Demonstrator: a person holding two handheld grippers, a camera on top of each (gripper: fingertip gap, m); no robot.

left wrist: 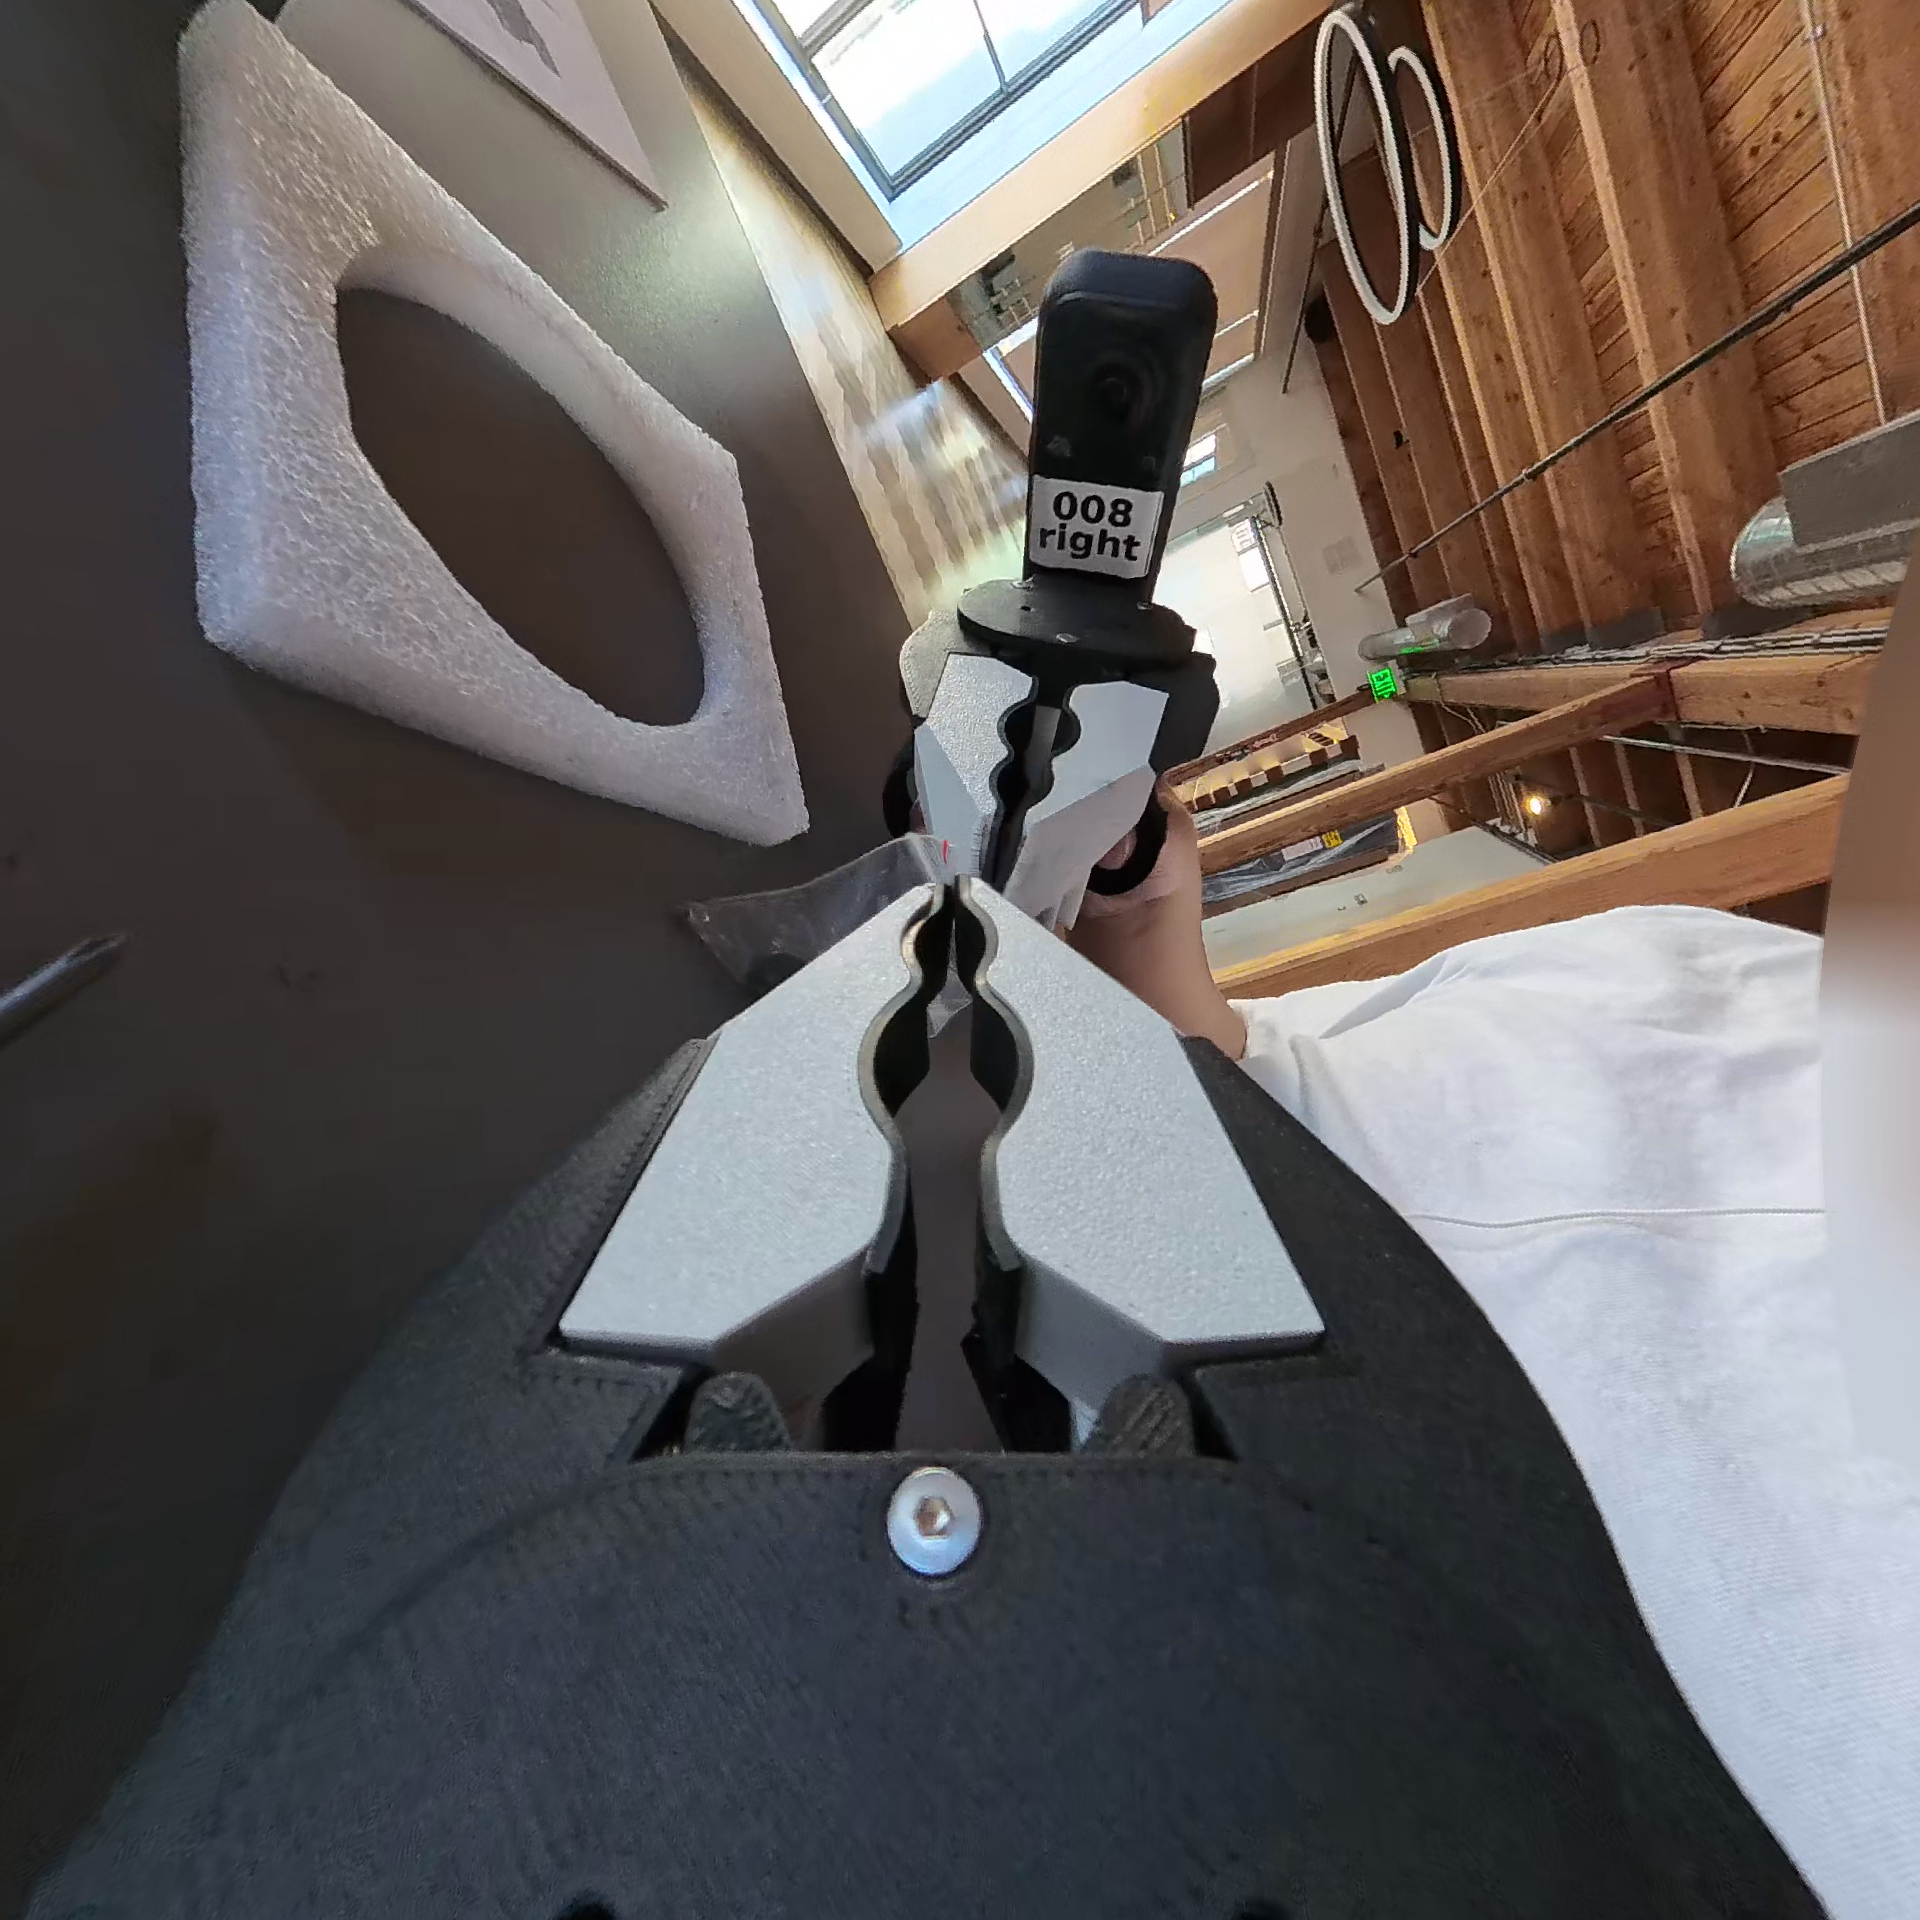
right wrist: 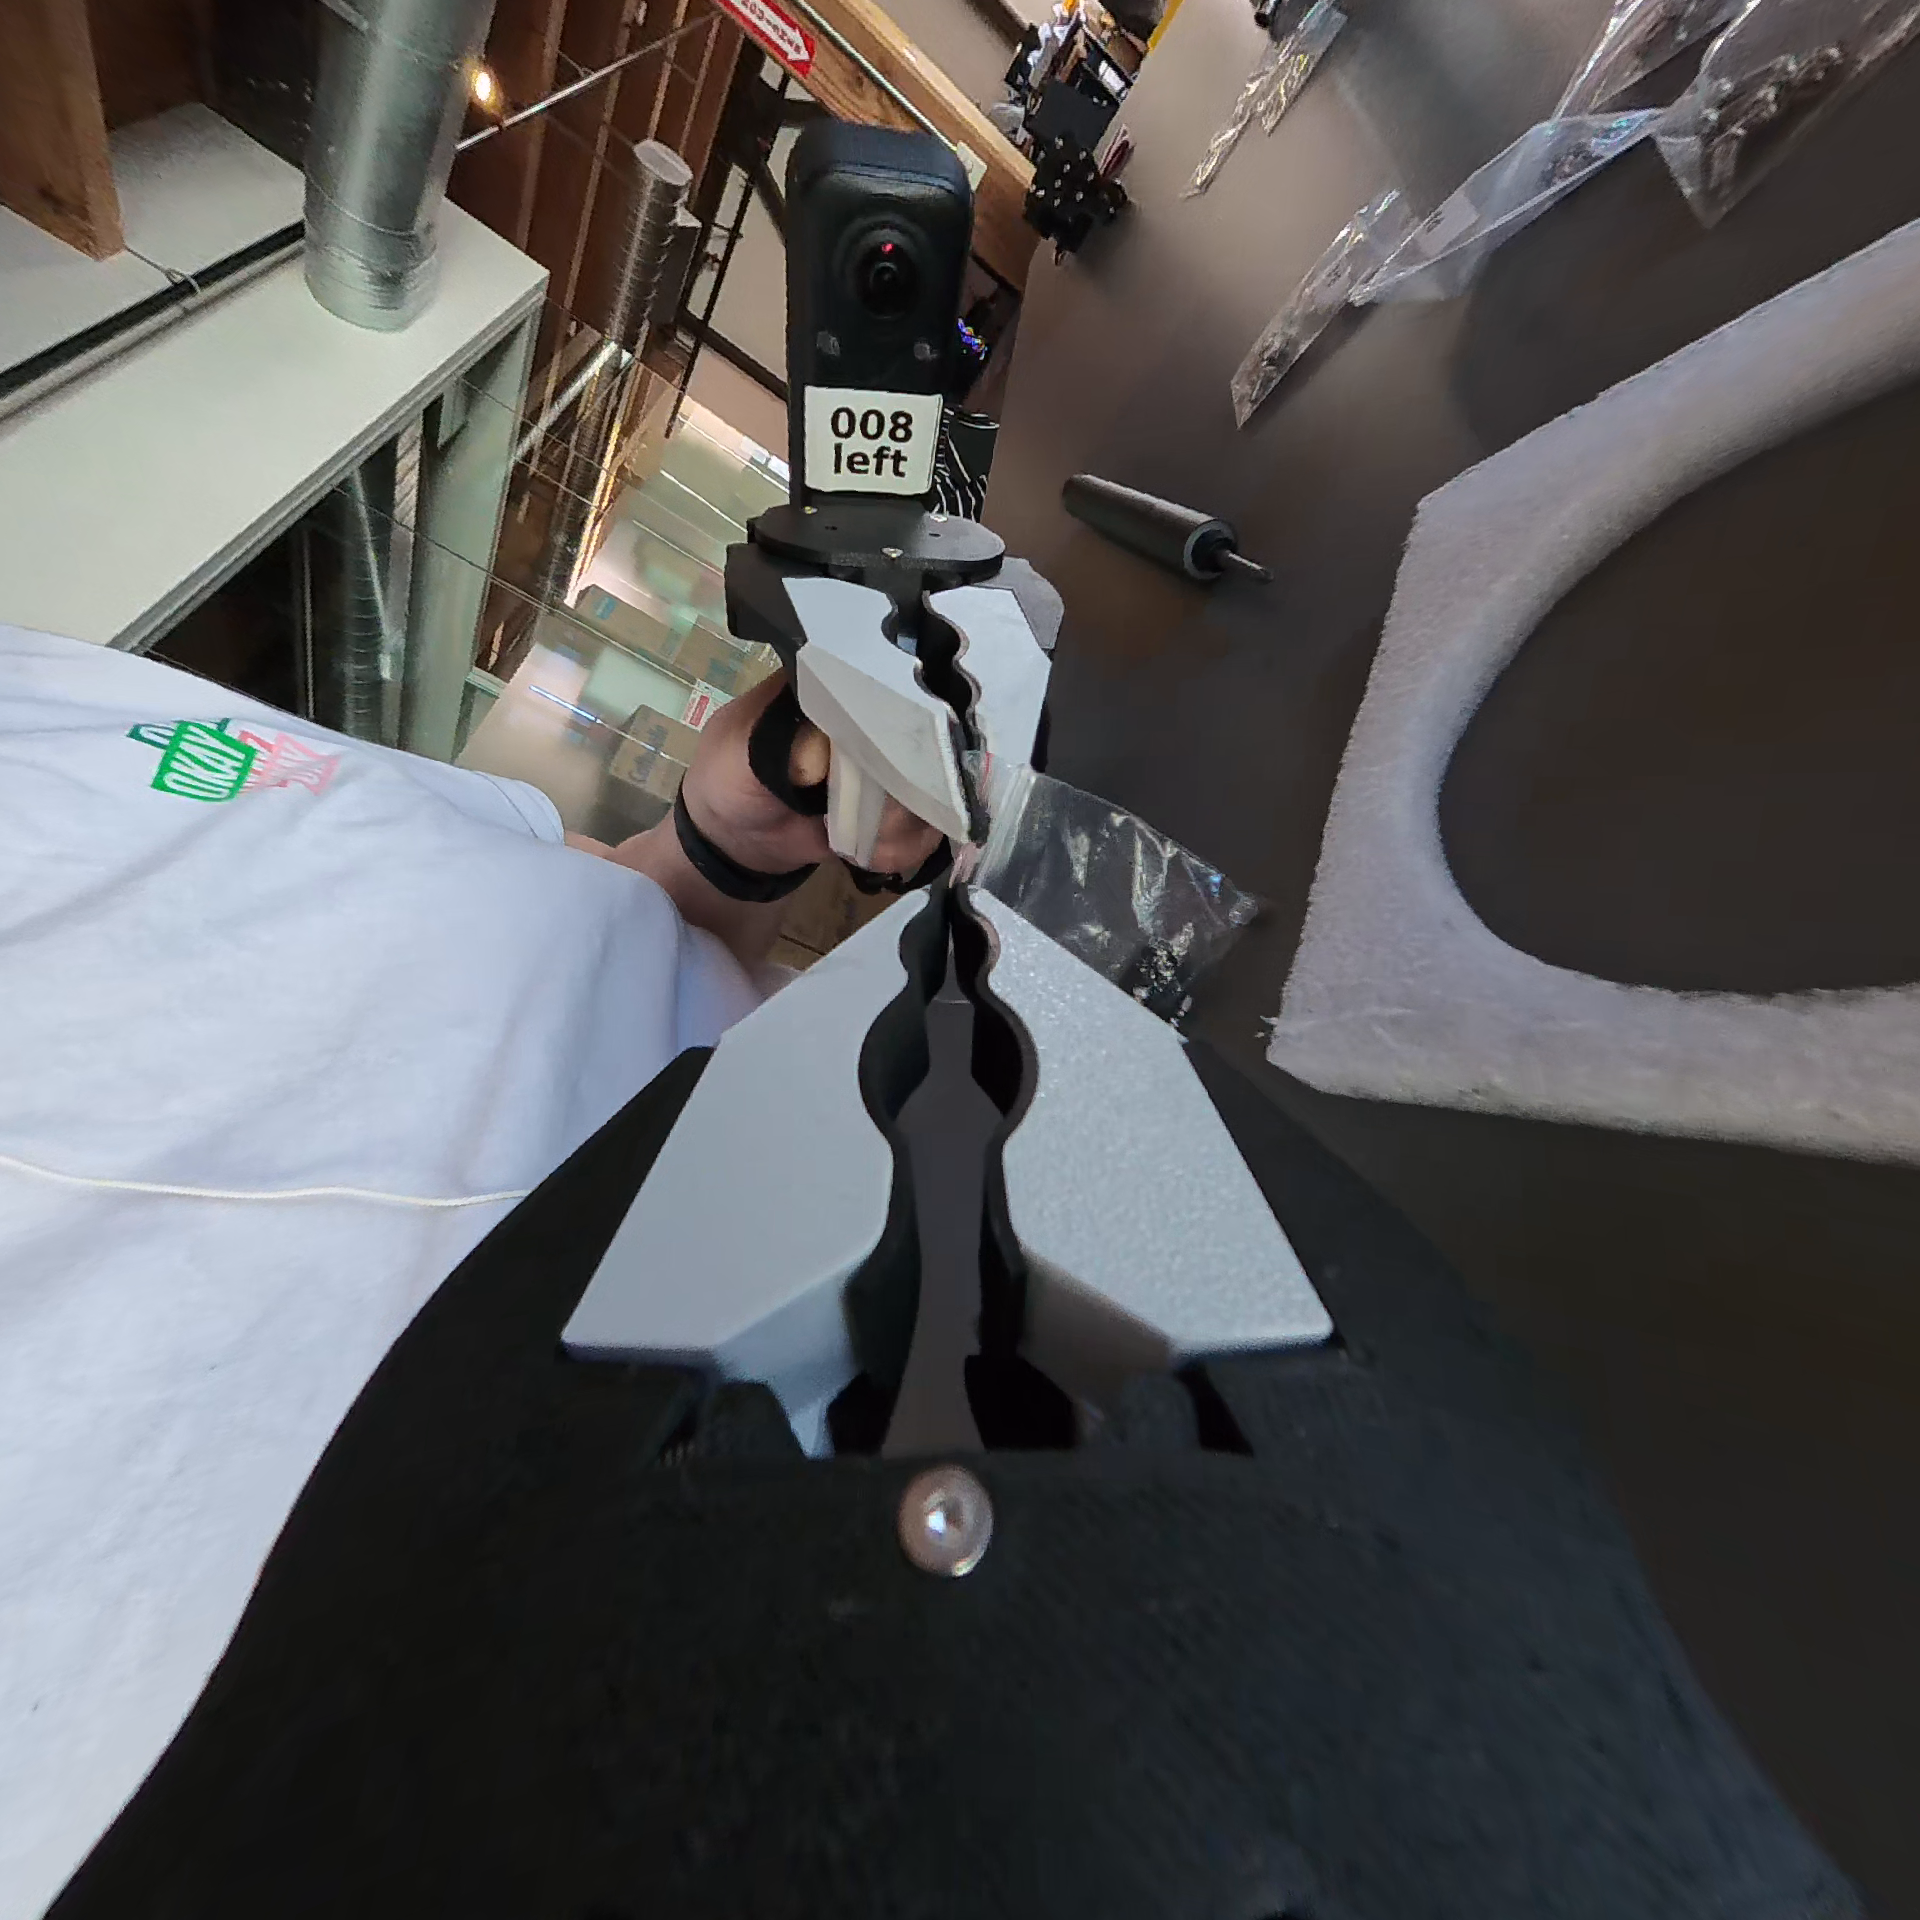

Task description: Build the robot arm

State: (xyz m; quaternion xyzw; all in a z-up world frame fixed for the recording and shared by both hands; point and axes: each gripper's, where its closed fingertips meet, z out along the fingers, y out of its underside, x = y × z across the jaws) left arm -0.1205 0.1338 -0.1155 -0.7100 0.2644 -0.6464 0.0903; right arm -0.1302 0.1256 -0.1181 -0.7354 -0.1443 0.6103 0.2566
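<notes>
A clear plastic bag (left wrist: 800, 914) hangs between my two grippers above a dark table (left wrist: 260, 1195). My left gripper (left wrist: 954, 888) is shut on one edge of the bag. My right gripper (left wrist: 992, 852) faces it tip to tip and pinches the same bag. In the right wrist view, my right gripper (right wrist: 951, 896) is shut on the bag's top edge, and the left gripper (right wrist: 971, 821) grips it right beside. The bag (right wrist: 1101, 878) trails to the right with small dark parts (right wrist: 1164, 971) at its bottom.
A white foam frame (left wrist: 312, 436) with a large cut-out lies on the table, also in the right wrist view (right wrist: 1382, 831). A dark cylindrical tool (right wrist: 1153, 525) and several more clear bags (right wrist: 1455, 229) lie farther off. A person in a white shirt (right wrist: 260, 987) holds both grippers. Both grippers' tips are close together, under 4 cm apart.
</notes>
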